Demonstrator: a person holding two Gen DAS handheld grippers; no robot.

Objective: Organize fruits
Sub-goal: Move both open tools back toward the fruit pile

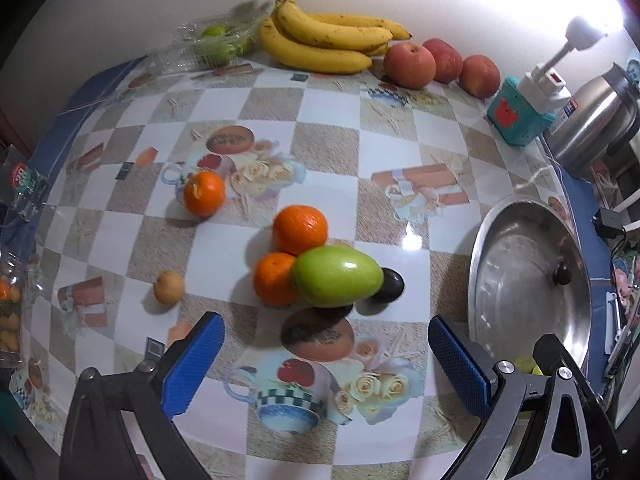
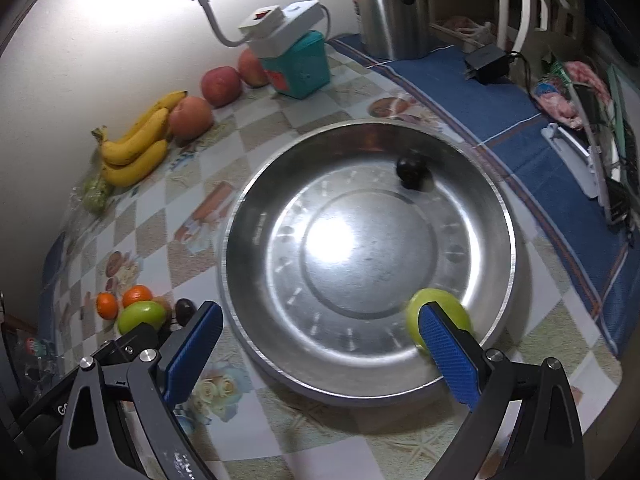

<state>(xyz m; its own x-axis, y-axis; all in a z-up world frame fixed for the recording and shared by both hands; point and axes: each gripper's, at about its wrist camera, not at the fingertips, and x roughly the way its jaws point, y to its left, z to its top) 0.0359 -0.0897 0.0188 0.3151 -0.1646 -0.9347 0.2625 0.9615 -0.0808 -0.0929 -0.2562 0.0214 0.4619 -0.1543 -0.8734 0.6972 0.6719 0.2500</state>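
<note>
While both grippers stand over the checkered tablecloth [image 1: 336, 128], neither holds anything. Left gripper [image 1: 324, 354]: blue pads wide apart, nothing between them, hanging above a printed teacup near the cloth's near edge. Just beyond it, a cluster of fruit: green mango [image 1: 336, 276] touching two oranges [image 1: 300, 229] on its left and far side, a dark plum [image 1: 390, 285] touching its right end, another dark fruit partly hidden under its near side. Third orange [image 1: 204, 193] farther left, apart from the cluster. Small tan fruit [image 1: 169, 287] alone, near left.

Right gripper [image 2: 320, 338]: fingers spread wide, empty, poised over the near rim of the steel bowl [image 2: 256, 216]. In the bowl: a green round fruit [image 2: 438, 308] at the near right wall, partly behind the right finger, blurred; a dark plum [image 2: 410, 168] at the far side.

Far edge against the wall: bananas [image 1: 328, 40], three red apples [image 1: 410, 65] to their right, limes in a clear plastic box [image 1: 218, 42] to their left. Teal box [image 1: 518, 114] with a white power strip on top, steel kettle [image 1: 596, 120] far right.
</note>
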